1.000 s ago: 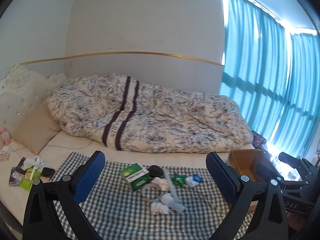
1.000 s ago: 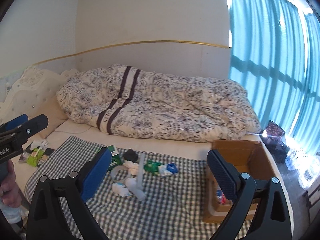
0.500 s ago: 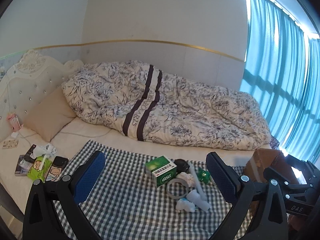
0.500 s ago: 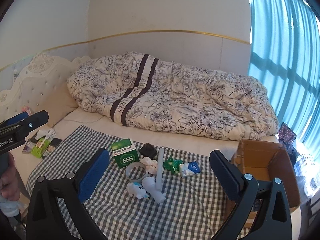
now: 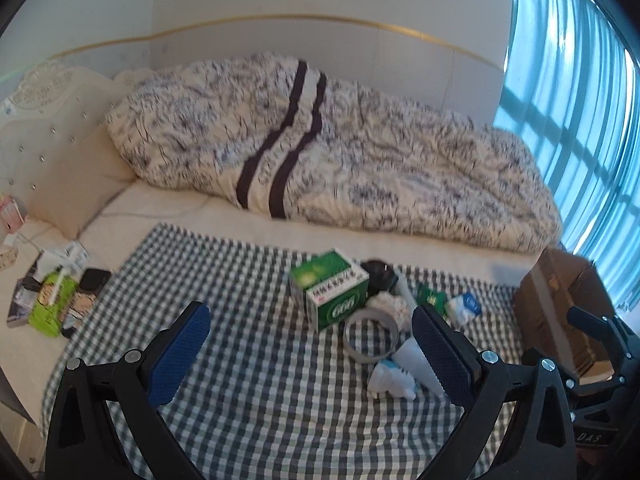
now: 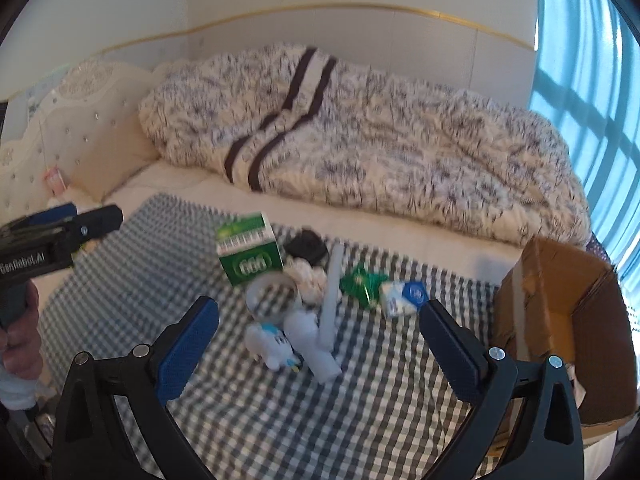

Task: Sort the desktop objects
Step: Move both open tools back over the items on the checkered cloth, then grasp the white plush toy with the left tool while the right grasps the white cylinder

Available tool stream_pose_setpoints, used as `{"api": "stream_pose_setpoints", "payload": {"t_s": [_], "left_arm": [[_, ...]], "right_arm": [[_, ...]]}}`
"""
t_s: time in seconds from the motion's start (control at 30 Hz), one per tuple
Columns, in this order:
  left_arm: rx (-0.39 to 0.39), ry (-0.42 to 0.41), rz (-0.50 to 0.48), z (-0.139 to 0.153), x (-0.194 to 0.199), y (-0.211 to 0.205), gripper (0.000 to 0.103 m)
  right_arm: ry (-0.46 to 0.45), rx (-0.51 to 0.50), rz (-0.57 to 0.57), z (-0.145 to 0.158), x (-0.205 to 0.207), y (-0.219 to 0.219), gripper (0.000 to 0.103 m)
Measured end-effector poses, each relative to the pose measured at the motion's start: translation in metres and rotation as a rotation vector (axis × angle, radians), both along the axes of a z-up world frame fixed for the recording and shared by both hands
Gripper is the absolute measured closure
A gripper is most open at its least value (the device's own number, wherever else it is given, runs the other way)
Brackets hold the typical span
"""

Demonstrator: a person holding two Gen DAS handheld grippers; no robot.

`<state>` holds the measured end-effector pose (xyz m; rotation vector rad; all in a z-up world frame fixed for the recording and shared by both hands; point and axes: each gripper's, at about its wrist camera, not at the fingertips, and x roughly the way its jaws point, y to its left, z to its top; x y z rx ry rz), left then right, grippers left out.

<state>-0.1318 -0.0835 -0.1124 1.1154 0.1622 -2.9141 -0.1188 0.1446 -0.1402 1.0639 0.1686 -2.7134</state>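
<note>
Several small items sat clustered mid-way across the checked cloth (image 6: 224,412): green cardboard box (image 6: 251,257), grey tape ring (image 6: 273,295), white plush toy (image 6: 270,345). Brown carton (image 6: 560,312) stood just right of the cloth. Both grippers, left (image 5: 310,354) and right (image 6: 318,354), were wide apart, empty. We judged the box light and stiff; best gripped across its flat sides.

Floral duvet (image 5: 340,152) bunched on bed, beige pillow (image 5: 70,176) beside, teal curtains (image 5: 580,100) behind.
</note>
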Motion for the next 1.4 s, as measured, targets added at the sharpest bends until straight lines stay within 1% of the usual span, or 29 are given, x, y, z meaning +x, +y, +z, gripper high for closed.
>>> {"api": "stream_pose_setpoints", "payload": {"t_s": [0.1, 0.27, 0.37, 0.4, 0.43, 0.5, 0.57, 0.6, 0.77, 0.93, 1.03, 1.17, 1.2, 1.23, 1.3, 1.33, 1.37, 1.4], "left_arm": [[0.014, -0.054, -0.006, -0.024, -0.010, 0.006, 0.000], [0.021, -0.124, -0.028, -0.057, -0.024, 0.019, 0.000], [0.036, -0.169, -0.047, -0.077, -0.031, 0.026, 0.000], [0.044, -0.189, -0.053, -0.085, -0.034, 0.030, 0.000], [0.051, -0.205, -0.059, -0.092, -0.037, 0.032, 0.000], [0.065, -0.241, -0.070, -0.106, -0.041, 0.038, 0.000], [0.056, -0.267, -0.086, -0.119, -0.045, 0.046, 0.000], [0.052, -0.277, -0.096, -0.125, -0.046, 0.051, 0.000], [0.044, -0.319, -0.142, -0.145, -0.053, 0.068, 0.000], [0.036, -0.356, -0.220, -0.161, -0.063, 0.084, 0.000], [0.017, -0.374, -0.236, -0.172, -0.070, 0.091, 0.000], [0.031, -0.391, -0.241, -0.183, -0.077, 0.091, 0.000], [0.037, -0.394, -0.244, -0.185, -0.078, 0.091, 0.002], [0.049, -0.400, -0.251, -0.187, -0.079, 0.091, 0.010], [0.061, -0.408, -0.265, -0.190, -0.079, 0.092, 0.023], [0.055, -0.406, -0.269, -0.190, -0.078, 0.093, 0.033], [0.049, -0.404, -0.275, -0.189, -0.077, 0.094, 0.037], [0.046, -0.399, -0.277, -0.188, -0.076, 0.095, 0.037]], "right_arm": [[-0.076, 0.006, -0.010, -0.028, -0.009, 0.008, 0.002], [-0.153, 0.014, 0.000, -0.062, -0.020, 0.020, 0.004], [-0.182, 0.013, 0.031, -0.077, -0.023, 0.021, 0.012], [-0.189, 0.016, 0.047, -0.082, -0.024, 0.020, 0.018], [-0.190, 0.019, 0.067, -0.088, -0.024, 0.019, 0.020], [-0.203, 0.033, 0.107, -0.100, -0.025, 0.016, 0.034], [-0.227, 0.041, 0.136, -0.111, -0.027, 0.014, 0.040], [-0.235, 0.043, 0.145, -0.117, -0.029, 0.014, 0.042], [-0.267, 0.031, 0.155, -0.139, -0.036, 0.018, 0.042], [-0.291, 0.027, 0.153, -0.152, -0.046, 0.024, 0.042], [-0.305, 0.018, 0.154, -0.158, -0.051, 0.027, 0.045], [-0.312, 0.009, 0.163, -0.163, -0.056, 0.028, 0.047], [-0.314, 0.007, 0.168, -0.164, -0.058, 0.028, 0.048], [-0.315, 0.005, 0.172, -0.165, -0.059, 0.027, 0.048], [-0.314, 0.005, 0.179, -0.167, -0.061, 0.025, 0.048], [-0.315, 0.004, 0.183, -0.167, -0.062, 0.024, 0.048], [-0.316, 0.001, 0.188, -0.168, -0.063, 0.023, 0.048], [-0.317, -0.002, 0.192, -0.168, -0.065, 0.021, 0.050]]}}
